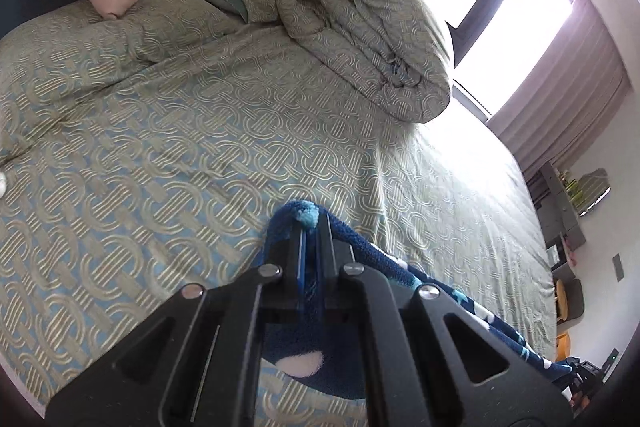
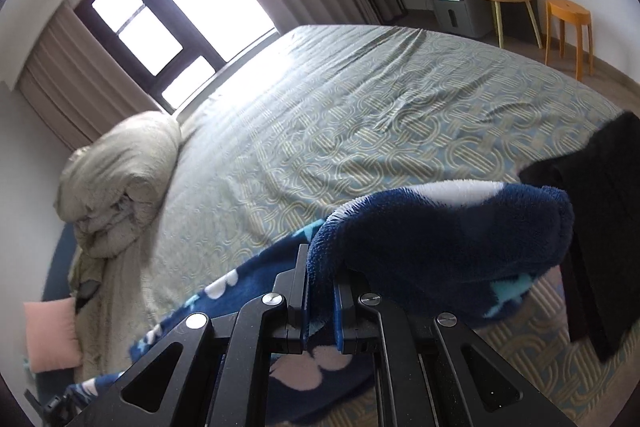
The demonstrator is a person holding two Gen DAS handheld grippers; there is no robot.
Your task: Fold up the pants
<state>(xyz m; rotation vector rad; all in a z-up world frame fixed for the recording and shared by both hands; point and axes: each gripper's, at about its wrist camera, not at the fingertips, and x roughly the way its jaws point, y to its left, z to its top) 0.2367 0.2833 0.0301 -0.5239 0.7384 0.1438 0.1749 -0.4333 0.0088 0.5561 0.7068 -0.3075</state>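
Item: fleece pants [image 2: 440, 235], held above the bed [image 1: 168, 155]. We had the left claw [image 1: 311, 227] and right claw [image 2: 320, 267] each pinching one edge, the cloth stretched between them. We judged this grip kept it taut for folding.

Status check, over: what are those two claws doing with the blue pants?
Left gripper shut on pants. Right gripper shut on pants. Pants lifted over bed. Nothing blocking.
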